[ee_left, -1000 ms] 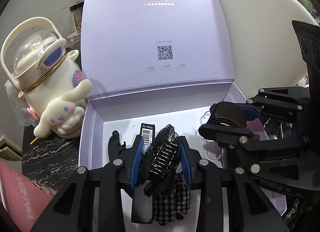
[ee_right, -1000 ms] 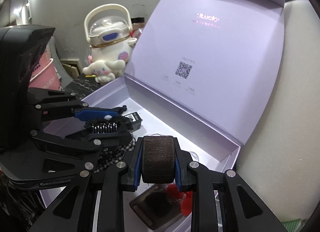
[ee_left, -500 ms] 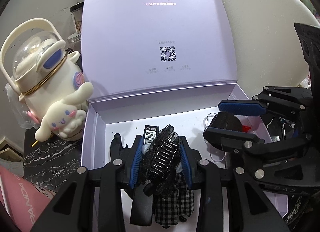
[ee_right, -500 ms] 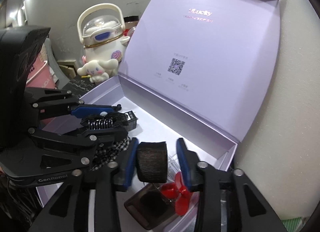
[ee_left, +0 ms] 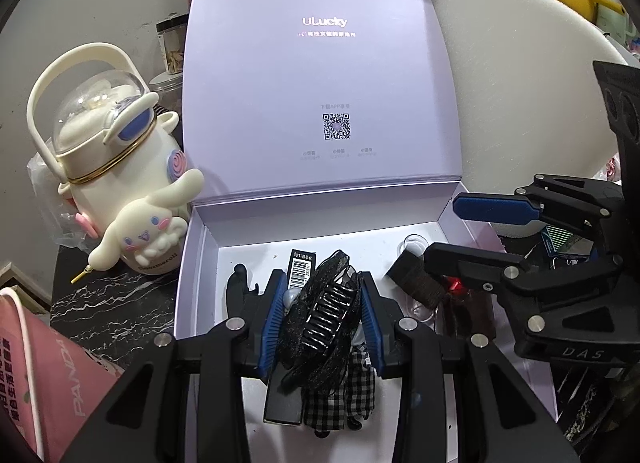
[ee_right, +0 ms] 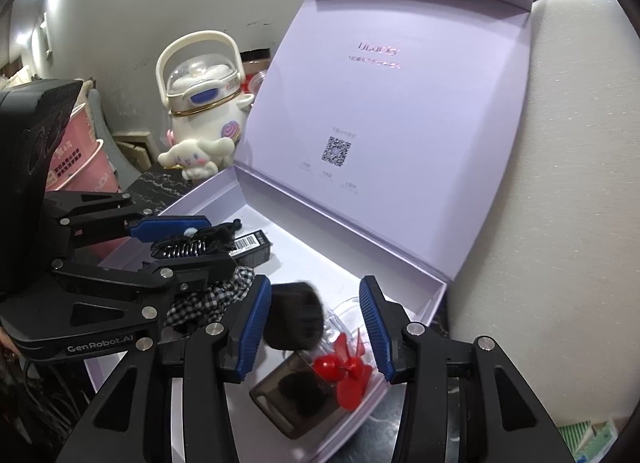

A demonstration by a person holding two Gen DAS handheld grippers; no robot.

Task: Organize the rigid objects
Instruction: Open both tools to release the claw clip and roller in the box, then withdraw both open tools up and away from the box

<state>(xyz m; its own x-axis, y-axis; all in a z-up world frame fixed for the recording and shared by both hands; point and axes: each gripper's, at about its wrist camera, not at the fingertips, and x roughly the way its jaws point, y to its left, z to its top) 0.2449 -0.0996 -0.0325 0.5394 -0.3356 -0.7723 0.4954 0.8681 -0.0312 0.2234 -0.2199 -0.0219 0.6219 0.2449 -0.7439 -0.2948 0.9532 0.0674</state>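
In the left wrist view, a black hair claw (ee_left: 326, 313) is clamped in the left tool (ee_left: 324, 313) above the lilac box (ee_left: 200, 263), its long axis running from 7 to 1 o'clock. It should be lowered onto bare floor before release.

In the right wrist view, the right tool (ee_right: 314, 327) is spread wide; the brown roll (ee_right: 294, 321), blurred, is seen between its pads, axis unclear.

Both black grippers (ee_left: 322, 317) (ee_right: 316, 327) carry ribbed blue pads, silver screws, white lettering.
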